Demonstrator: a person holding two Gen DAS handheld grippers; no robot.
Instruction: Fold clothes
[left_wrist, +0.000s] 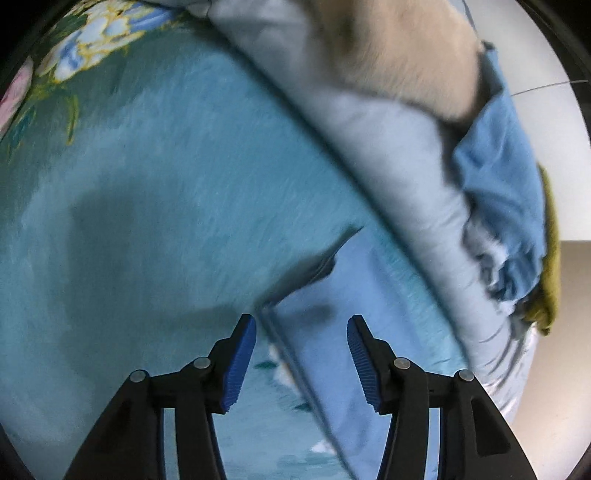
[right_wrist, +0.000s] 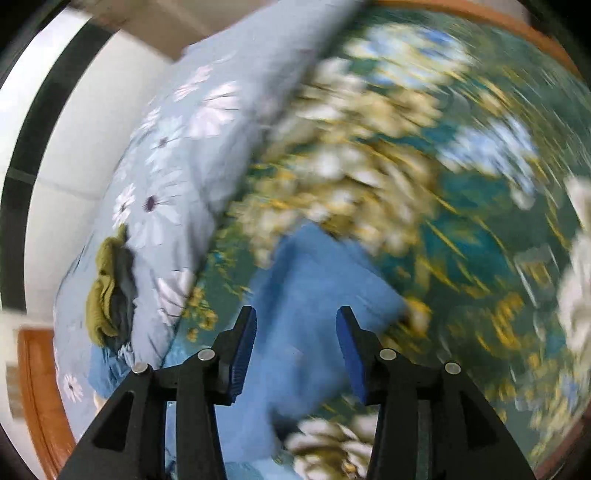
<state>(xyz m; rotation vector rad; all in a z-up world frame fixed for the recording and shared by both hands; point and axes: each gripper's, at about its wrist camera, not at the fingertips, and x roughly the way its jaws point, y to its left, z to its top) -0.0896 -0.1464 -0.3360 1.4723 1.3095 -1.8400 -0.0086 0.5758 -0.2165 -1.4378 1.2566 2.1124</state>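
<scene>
We have the blue garment (right_wrist: 310, 317) spread on the teal floral bedspread (right_wrist: 480, 236), where the flat bed gives room to fold it. Our right gripper (right_wrist: 295, 350) hangs over its middle, jaws spread and holding nothing, and our left gripper (left_wrist: 301, 356) sits over an edge of the same blue cloth, jaws spread too. Other clothes (left_wrist: 506, 199) lie heaped against the pale daisy-print quilt (right_wrist: 170, 166), well aside. How folded the garment is, blur hides.

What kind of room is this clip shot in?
Most likely a bedroom: the grippers work over a teal floral bedspread, with a daisy-print quilt bunched along its edge and a wooden bed frame showing.
</scene>
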